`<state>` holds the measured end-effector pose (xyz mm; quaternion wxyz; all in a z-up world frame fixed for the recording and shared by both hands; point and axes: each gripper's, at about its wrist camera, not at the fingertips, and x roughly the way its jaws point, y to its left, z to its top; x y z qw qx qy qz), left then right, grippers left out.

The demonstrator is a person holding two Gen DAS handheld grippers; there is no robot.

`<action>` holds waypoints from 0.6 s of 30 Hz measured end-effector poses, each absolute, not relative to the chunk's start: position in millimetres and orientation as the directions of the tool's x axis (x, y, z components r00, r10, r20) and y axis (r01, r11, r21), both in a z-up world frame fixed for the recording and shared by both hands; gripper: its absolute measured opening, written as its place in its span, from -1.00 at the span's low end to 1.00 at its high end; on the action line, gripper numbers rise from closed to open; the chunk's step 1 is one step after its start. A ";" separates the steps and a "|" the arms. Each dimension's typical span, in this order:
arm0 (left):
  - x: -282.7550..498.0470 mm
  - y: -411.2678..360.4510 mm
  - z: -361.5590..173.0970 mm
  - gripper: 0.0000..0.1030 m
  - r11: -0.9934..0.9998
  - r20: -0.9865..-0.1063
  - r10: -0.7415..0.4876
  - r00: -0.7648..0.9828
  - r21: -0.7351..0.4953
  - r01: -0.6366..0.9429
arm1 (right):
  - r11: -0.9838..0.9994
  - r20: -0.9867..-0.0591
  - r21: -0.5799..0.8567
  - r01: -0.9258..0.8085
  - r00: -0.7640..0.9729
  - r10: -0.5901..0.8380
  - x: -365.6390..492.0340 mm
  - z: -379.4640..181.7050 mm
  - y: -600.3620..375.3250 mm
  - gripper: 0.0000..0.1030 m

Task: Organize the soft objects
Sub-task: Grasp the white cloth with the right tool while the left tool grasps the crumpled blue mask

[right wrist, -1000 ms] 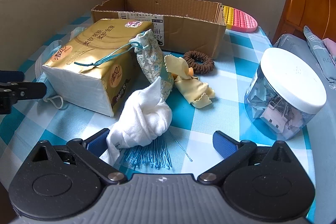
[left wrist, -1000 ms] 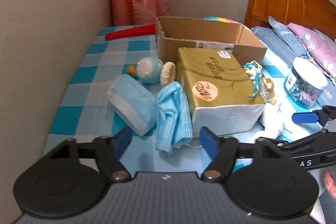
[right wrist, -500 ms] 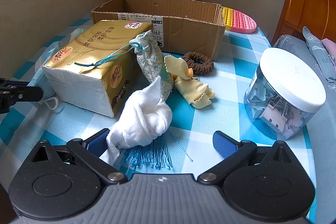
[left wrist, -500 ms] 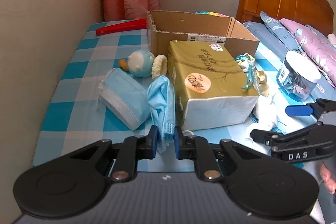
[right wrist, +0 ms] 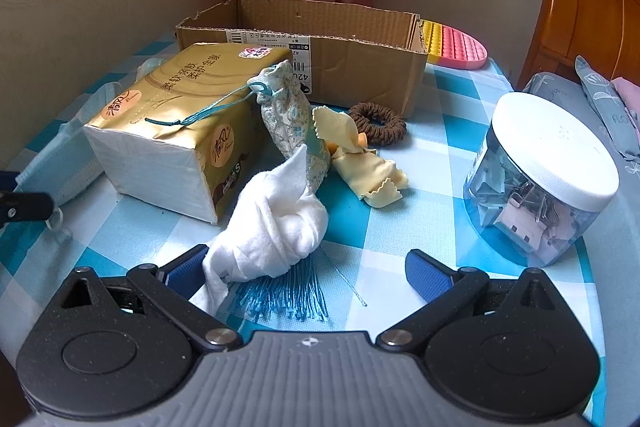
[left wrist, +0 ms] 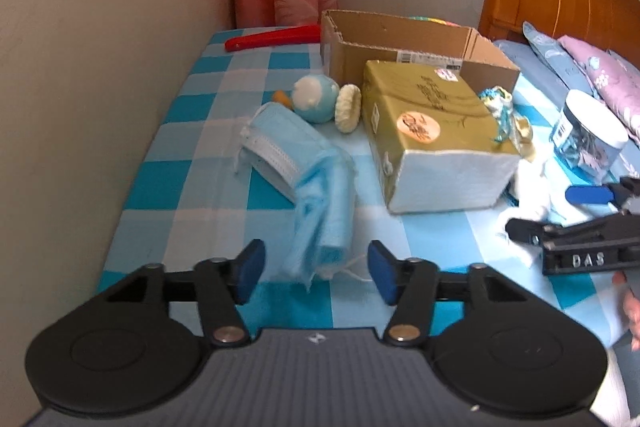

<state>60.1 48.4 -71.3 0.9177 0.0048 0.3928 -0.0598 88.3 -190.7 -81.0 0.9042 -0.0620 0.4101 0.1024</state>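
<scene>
My left gripper (left wrist: 316,269) is spread wide at the bottom of the left wrist frame, its 2 blue pads flanking the near end of a crumpled blue face mask (left wrist: 326,215) without touching it, while a flatter mask (left wrist: 280,153) lies just beyond. My right gripper (right wrist: 306,273) also stands spread, the white cloth (right wrist: 276,223) bunched against its left pad. The gold tissue pack (right wrist: 180,131) sits mid-frame before the open cardboard box (right wrist: 320,55), with bare checked tablecloth (left wrist: 192,163) along the left wall.
</scene>
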 end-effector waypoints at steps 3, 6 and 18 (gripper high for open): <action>68.7 46.8 -73.6 0.13 0.992 -0.718 -0.112 0.687 -0.040 0.120 | 0.971 -0.752 -0.028 -0.237 0.646 0.135 88.0 -81.2 -190.7 1.00; 77.6 46.3 -76.7 0.13 0.992 -0.716 -0.108 0.690 -0.038 0.117 | 0.971 -0.749 -0.028 -0.239 0.648 0.138 87.5 -81.5 -190.9 1.00; 93.5 50.8 -86.9 0.10 0.993 -0.731 -0.116 0.672 -0.064 0.101 | 0.952 -0.736 -0.008 -0.305 0.646 0.201 89.8 -76.6 -179.8 0.94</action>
